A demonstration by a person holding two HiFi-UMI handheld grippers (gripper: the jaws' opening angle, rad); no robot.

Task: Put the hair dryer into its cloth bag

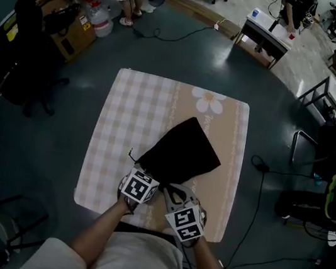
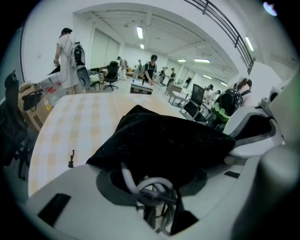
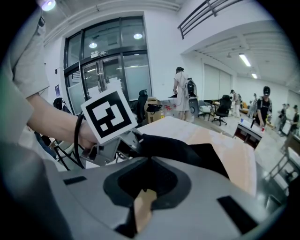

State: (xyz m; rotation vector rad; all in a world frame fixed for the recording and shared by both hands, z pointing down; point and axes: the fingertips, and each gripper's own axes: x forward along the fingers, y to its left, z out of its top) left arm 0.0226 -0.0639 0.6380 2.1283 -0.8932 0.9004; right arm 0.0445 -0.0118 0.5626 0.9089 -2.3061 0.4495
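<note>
My left gripper grasps the cloth bag at its mouth, where a grey cord coils between the jaws. My right gripper is clenched on the bag's near edge. The bag lies on the checked mat.

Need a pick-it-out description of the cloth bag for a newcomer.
Mid-room lies a beige checked cloth with a daisy printed at its far edge. On its near half sits the cloth bag, a flat wedge widening away from the person. It is the only all-black thing on that pale cloth.
</note>
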